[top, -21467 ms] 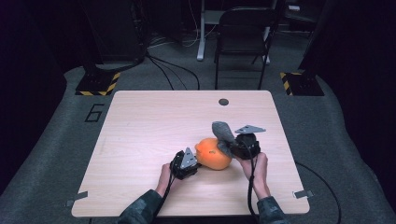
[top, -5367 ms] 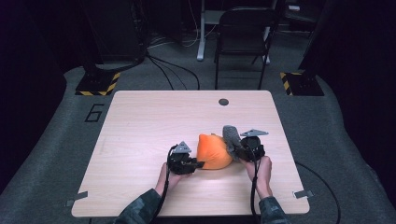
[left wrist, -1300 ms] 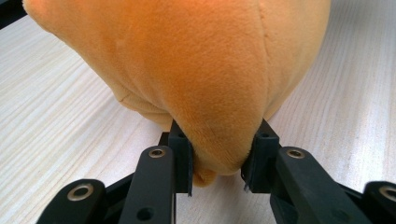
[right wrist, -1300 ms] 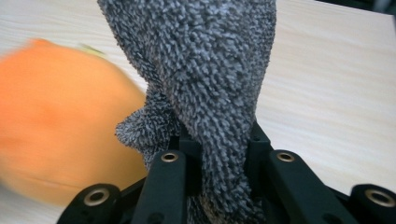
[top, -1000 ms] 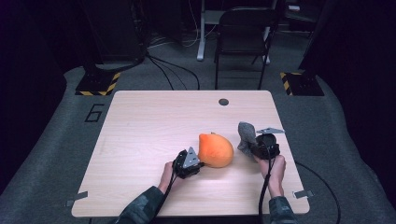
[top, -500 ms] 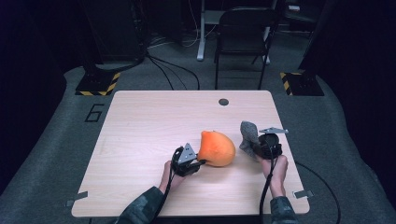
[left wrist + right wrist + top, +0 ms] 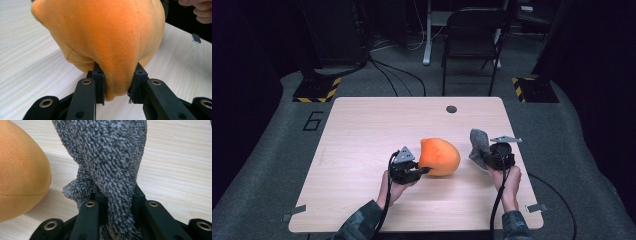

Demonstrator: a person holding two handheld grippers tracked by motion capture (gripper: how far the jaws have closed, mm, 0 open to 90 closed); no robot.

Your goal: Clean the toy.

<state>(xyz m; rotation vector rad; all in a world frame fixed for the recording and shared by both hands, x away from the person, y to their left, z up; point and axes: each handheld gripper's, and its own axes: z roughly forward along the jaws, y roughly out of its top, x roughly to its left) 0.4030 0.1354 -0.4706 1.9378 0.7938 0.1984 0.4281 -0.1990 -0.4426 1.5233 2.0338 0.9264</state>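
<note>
Left of centre in the high view, the left gripper is clamped on a fold of the orange plush toy; in the left gripper view the jaws pinch the plush's lower bulge, its body looking raised a little off the wooden table. To the right, the right gripper is closed tight on a grey fuzzy cloth, which stands upright from its jaws just beside the plush, apart from it. The step in hand looks like holding the two pieces separate. Next likely calls for steady grips while bringing the cloth to the plush or setting both down.
</note>
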